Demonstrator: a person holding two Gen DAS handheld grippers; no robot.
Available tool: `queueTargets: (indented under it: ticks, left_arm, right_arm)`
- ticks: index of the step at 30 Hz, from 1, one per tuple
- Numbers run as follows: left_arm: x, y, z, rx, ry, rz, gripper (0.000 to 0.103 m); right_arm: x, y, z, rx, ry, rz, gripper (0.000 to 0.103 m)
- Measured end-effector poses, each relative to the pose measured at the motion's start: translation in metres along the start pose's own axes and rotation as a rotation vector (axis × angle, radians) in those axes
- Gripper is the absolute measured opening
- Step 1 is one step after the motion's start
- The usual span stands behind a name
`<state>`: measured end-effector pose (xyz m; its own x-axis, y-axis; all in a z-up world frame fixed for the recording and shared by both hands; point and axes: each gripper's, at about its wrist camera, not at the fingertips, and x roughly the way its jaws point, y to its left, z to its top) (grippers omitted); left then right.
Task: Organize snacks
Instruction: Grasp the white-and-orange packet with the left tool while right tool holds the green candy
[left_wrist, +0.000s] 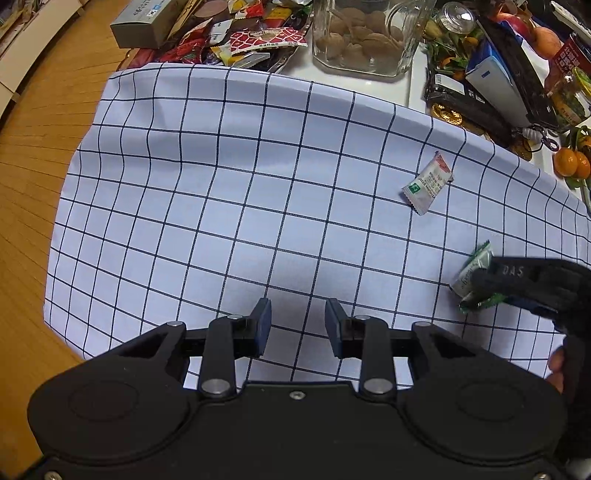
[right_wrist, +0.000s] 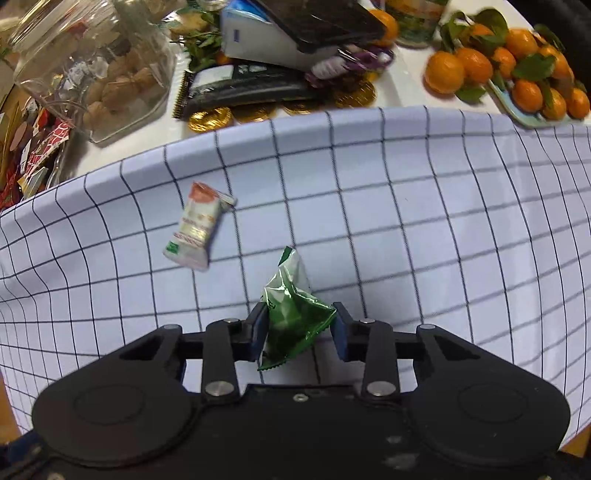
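A green snack packet (right_wrist: 291, 314) sits between the fingers of my right gripper (right_wrist: 299, 330), which is closed on it just above the checked cloth (right_wrist: 406, 229). The same packet (left_wrist: 474, 273) and right gripper show at the right edge of the left wrist view. A white and orange snack packet (right_wrist: 197, 225) lies on the cloth to the left of it; it also shows in the left wrist view (left_wrist: 428, 188). My left gripper (left_wrist: 298, 325) is open and empty over the cloth (left_wrist: 221, 184).
A glass jar of walnuts (left_wrist: 362, 33) (right_wrist: 99, 70) stands beyond the cloth. A pile of wrapped snacks (left_wrist: 243, 33) lies at the back left. Gold coins (right_wrist: 258, 110), a black packet (right_wrist: 251, 86) and tangerines (right_wrist: 509, 62) crowd the back right. Wooden floor (left_wrist: 37, 166) lies to the left.
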<state>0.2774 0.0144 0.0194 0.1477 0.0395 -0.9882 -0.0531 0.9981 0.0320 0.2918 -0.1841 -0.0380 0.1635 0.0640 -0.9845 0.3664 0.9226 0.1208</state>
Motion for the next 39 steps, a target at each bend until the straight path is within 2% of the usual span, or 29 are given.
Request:
queueTargets:
  ticks: [3, 7, 12, 16, 21, 27, 30, 33, 37, 39]
  left_arm:
    - [0.003, -0.006, -0.001, 0.013, 0.005, 0.011, 0.043]
    - [0.006, -0.014, -0.002, 0.027, 0.014, -0.004, 0.043]
    - [0.013, -0.027, -0.004, 0.054, 0.015, 0.01, 0.043]
    - [0.02, -0.038, -0.006, 0.079, 0.018, 0.024, 0.043]
    - [0.027, -0.052, -0.005, 0.1, 0.003, 0.017, 0.043]
    - [0.02, -0.058, -0.004, 0.096, -0.102, -0.066, 0.043]
    - [0.023, -0.06, 0.0, 0.093, -0.147, -0.061, 0.043]
    - [0.031, -0.063, 0.008, 0.092, -0.148, -0.064, 0.043]
    - [0.036, -0.079, 0.021, 0.154, -0.164, -0.091, 0.043]
    - [0.037, -0.091, 0.029, 0.191, -0.175, -0.078, 0.043]
  right_arm:
    - [-0.003, -0.017, -0.013, 0.02, 0.053, -0.001, 0.036]
    - [-0.012, -0.044, -0.037, 0.054, 0.081, 0.012, 0.036]
    - [-0.021, -0.067, -0.062, 0.099, 0.079, 0.041, 0.036]
    - [-0.026, -0.072, -0.07, 0.085, 0.048, 0.015, 0.036]
    - [-0.033, -0.074, -0.065, 0.07, 0.017, -0.002, 0.036]
    - [-0.033, -0.079, -0.058, 0.101, 0.097, 0.064, 0.036]
    - [-0.037, -0.081, -0.055, 0.119, 0.107, 0.075, 0.036]
    - [-0.042, -0.084, -0.054, 0.126, 0.119, 0.094, 0.036]
    - [-0.045, -0.091, -0.051, 0.163, 0.142, 0.129, 0.036]
    - [-0.047, -0.095, -0.049, 0.18, 0.145, 0.132, 0.036]
